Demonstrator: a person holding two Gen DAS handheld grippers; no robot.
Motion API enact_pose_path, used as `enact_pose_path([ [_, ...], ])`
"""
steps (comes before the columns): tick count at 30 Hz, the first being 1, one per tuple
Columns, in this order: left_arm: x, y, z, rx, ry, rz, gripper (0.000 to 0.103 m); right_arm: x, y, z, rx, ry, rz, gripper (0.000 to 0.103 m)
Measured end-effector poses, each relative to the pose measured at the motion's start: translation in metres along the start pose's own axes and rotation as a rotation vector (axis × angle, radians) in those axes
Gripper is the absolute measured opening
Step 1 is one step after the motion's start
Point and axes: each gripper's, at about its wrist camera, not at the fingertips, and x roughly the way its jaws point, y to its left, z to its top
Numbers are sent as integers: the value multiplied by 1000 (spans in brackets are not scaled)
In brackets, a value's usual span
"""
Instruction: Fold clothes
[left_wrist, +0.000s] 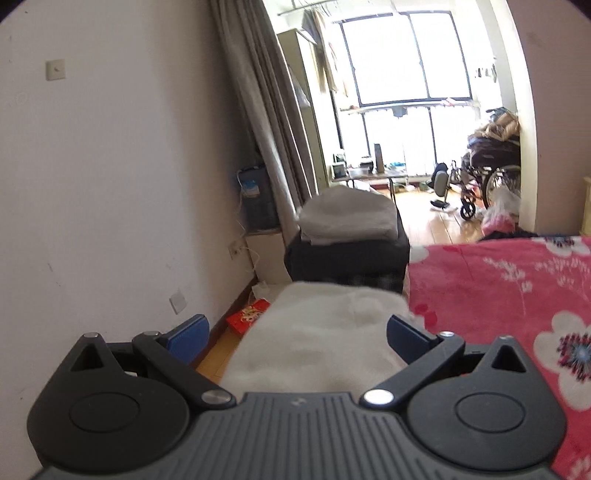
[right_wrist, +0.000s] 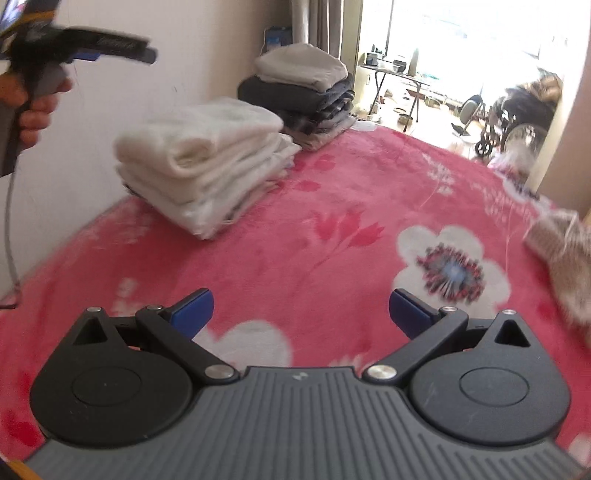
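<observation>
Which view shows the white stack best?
The right wrist view: the white stack shows whole from the side, its layers lying on the blanket. The left wrist view shows only its blurred top, between the open left claw fingers.

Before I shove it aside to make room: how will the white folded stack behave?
The white folded stack looks soft and fluffy, so it would probably squash rather than slide. Its layers sit loosely, so the top could shear off. It likely drags on the plush red blanket.

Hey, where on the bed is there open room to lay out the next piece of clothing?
The pink blanket lies bare between the white folded stack and the knitted garment at the right edge. The wall side is crowded: the white stack, then the dark folded stack behind it.
</observation>
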Motion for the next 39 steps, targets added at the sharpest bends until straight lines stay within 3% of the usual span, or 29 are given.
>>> enact_pose_path([
  [6, 42, 0, -48, 72, 59, 2, 103, 64, -10, 32, -106, 2, 2, 102],
  [11, 69, -10, -109, 207, 223, -32, 99, 109, -5, 40, -30, -78, 75, 101],
  [13, 66, -6, -126, 188, 251, -40, 96, 119, -4, 36, 4, -86, 118, 100],
  [15, 54, 10, -134, 108, 245, -61, 96, 123, -6, 36, 16, -119, 147, 99],
  [17, 41, 26, -138, 57, 222, -57, 97, 123, -9, 42, 24, -167, 174, 92],
  [19, 35, 41, -139, 53, 186, 0, 97, 120, -6, 51, 6, -224, 226, 88],
  [22, 47, 57, -135, 78, 138, 156, 97, 120, 12, 58, -75, -290, 309, 83],
  [24, 63, 65, -131, 68, 138, 199, 97, 121, 28, 62, -141, -329, 365, 82],
  [27, 86, 69, -127, 80, 136, 196, 97, 129, 53, 68, -219, -362, 454, 79],
  [31, 118, 76, -130, 49, 163, 223, 99, 155, 82, 76, -274, -326, 531, 69],
  [34, 129, 89, -136, -33, 179, 227, 103, 189, 93, 69, -314, -186, 529, 55],
  [35, 129, 91, -138, -47, 178, 223, 103, 198, 94, 63, -327, -156, 521, 55],
  [39, 128, 99, -144, -72, 179, 211, 103, 193, 99, 47, -374, -188, 509, 55],
])
